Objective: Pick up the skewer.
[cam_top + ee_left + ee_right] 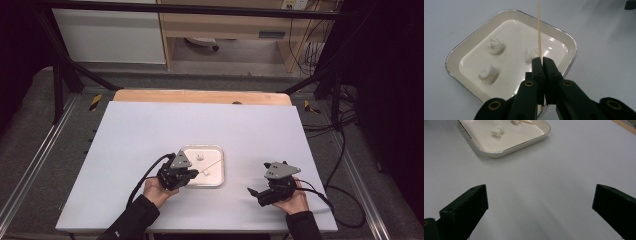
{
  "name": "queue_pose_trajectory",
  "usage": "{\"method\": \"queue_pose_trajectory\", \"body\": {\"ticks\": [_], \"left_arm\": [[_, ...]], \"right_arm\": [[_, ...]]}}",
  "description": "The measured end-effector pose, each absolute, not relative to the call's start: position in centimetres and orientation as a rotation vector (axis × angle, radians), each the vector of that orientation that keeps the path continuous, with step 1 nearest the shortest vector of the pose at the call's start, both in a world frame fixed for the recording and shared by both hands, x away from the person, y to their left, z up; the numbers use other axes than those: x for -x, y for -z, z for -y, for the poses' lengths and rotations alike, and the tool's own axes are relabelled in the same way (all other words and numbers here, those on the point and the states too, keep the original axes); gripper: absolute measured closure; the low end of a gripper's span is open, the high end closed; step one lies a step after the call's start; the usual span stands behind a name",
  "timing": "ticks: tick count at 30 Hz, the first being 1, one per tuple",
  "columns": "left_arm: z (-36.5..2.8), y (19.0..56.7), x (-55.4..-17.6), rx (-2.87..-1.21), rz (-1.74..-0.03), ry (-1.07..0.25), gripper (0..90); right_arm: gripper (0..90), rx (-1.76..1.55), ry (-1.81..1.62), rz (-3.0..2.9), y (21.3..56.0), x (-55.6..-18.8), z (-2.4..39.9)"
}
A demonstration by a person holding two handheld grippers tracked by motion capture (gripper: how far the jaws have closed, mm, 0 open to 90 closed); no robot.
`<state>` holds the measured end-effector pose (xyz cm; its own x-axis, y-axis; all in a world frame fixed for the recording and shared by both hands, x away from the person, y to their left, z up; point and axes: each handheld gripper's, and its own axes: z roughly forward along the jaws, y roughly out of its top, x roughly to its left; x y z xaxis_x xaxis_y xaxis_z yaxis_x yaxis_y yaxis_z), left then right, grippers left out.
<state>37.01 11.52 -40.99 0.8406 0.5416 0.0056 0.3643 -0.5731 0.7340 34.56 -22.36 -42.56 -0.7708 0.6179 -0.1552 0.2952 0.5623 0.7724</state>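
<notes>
Your left gripper [542, 61] is clamped on a thin wooden skewer [539, 30], which reaches out over the white tray [571, 43]. It is light, stiff and snaps easily, so keep the hold low. Three soft marshmallows [495, 45] lie in that tray. Your right gripper [540, 202] stands wide apart, empty, over the counter [564, 165] beside the tray.

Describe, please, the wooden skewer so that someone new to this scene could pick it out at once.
On the pale table sits a shallow cream tray holding three white lumps. Over it, the left gripper is shut on the skewer, a thin, straight, tan stick that runs out from the jaws across the tray. It is the only long, slender, wood-coloured thing there; the lumps are short and white.
</notes>
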Motion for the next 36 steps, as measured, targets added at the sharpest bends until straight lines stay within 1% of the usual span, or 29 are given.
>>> {"method": "queue_pose_trajectory", "body": {"ticks": [13, 36], "left_arm": [[-9.9, 40.2, -36.7, -2.264, -0.608, -0.282, 88.6], [-6.2, 39.5, -36.3, -2.326, -0.502, -0.261, 88.6]], "right_arm": [[2.8, -0.613, -0.967, -2.385, 41.6, -34.0, 21.0], [13.4, -0.395, -0.833, -2.365, 41.0, -33.3, 19.3]]}}
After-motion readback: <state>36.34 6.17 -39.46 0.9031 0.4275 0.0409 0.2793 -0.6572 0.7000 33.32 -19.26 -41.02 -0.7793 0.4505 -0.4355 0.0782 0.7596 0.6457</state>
